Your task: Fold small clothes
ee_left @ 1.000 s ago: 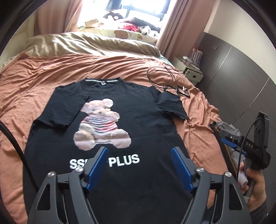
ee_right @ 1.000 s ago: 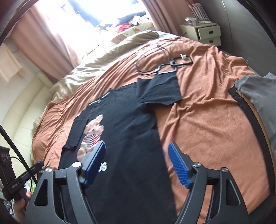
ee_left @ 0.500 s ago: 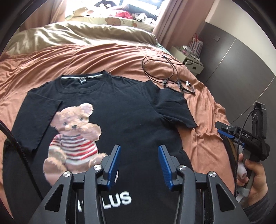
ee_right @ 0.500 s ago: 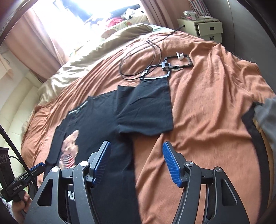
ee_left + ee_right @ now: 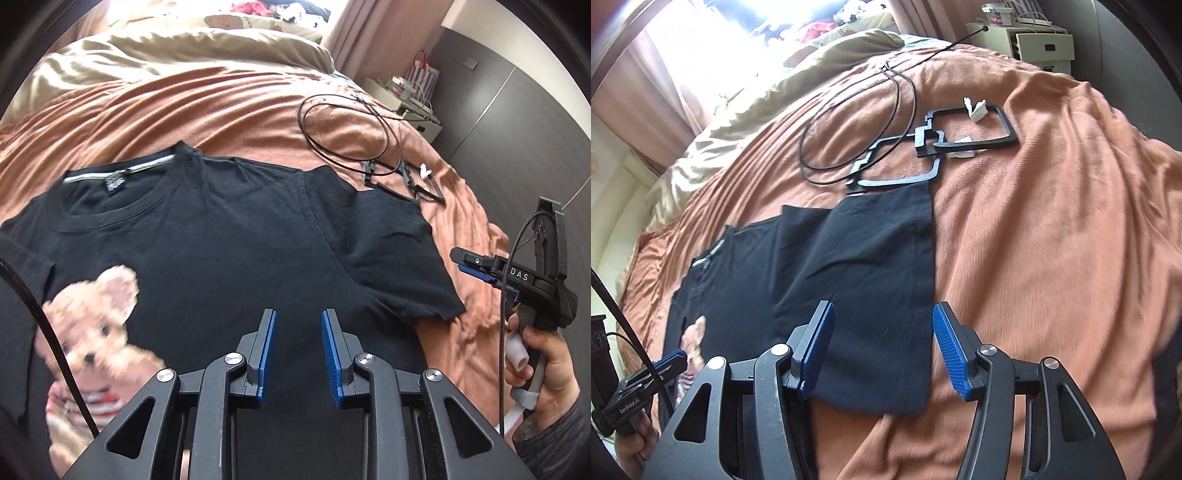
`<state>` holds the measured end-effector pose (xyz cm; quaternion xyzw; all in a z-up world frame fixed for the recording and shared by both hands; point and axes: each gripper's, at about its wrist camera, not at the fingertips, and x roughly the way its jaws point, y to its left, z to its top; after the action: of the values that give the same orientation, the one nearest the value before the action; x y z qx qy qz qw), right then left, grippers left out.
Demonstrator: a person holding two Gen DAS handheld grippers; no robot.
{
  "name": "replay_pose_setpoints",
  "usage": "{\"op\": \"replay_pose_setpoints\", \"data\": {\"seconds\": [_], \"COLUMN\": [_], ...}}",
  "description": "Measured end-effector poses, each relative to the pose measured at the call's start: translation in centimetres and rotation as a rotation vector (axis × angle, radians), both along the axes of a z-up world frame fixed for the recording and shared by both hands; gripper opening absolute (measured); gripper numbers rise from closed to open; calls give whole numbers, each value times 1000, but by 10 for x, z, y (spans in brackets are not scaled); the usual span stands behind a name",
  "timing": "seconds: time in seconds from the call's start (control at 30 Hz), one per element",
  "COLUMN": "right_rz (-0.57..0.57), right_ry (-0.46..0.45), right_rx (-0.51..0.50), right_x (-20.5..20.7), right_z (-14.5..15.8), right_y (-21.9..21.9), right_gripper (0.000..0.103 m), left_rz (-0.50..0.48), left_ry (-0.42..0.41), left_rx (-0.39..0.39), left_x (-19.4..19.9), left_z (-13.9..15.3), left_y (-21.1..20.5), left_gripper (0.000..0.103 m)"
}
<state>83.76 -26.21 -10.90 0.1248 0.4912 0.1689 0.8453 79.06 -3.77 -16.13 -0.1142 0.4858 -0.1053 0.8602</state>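
A black T-shirt [image 5: 221, 240] with a teddy-bear print [image 5: 92, 332] lies flat, face up, on an orange-brown bedsheet [image 5: 221, 99]. My left gripper [image 5: 298, 315] hovers low over the shirt's chest, to the right of the bear. Its jaws are closing and nothing is pinched between the blue pads. My right gripper [image 5: 883, 308] hangs over the shirt's right sleeve [image 5: 879, 258], with the sleeve's outer edge below its gap. Its jaws are closing slowly and hold nothing. In the left wrist view the right gripper [image 5: 465, 262] sits just right of the sleeve [image 5: 399, 258], in a person's hand [image 5: 546, 354].
A looped black cable [image 5: 857, 122] and flat black frames [image 5: 964, 129] with white clips lie on the sheet just beyond the sleeve. A beige duvet [image 5: 184, 51] covers the head of the bed. A white bedside unit [image 5: 1034, 40] and dark wardrobe doors [image 5: 517, 122] stand to the right.
Both grippers have moved forward and lower over the shirt, the left from the hem lettering to the chest, the right onto the sleeve. Both jaws have narrowed, the left much more.
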Motion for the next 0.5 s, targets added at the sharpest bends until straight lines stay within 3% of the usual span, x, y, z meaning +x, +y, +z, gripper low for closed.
{"op": "replay_pose_setpoints", "data": {"seconds": [0.03, 0.1, 0.5], "right_rz": [1, 14, 17], "right_ry": [5, 17, 42], "right_rx": [0, 8, -105], "right_x": [5, 15, 45], "right_z": [-3, -10, -32], "right_y": [2, 7, 22], "right_gripper": [52, 47, 41], "left_rz": [-4, -14, -59], "left_ry": [3, 9, 42], "left_rx": [-1, -1, -16], "left_x": [6, 19, 61], "left_z": [-3, -12, -49], "left_y": [-2, -5, -28], "left_gripper": [24, 21, 8]}}
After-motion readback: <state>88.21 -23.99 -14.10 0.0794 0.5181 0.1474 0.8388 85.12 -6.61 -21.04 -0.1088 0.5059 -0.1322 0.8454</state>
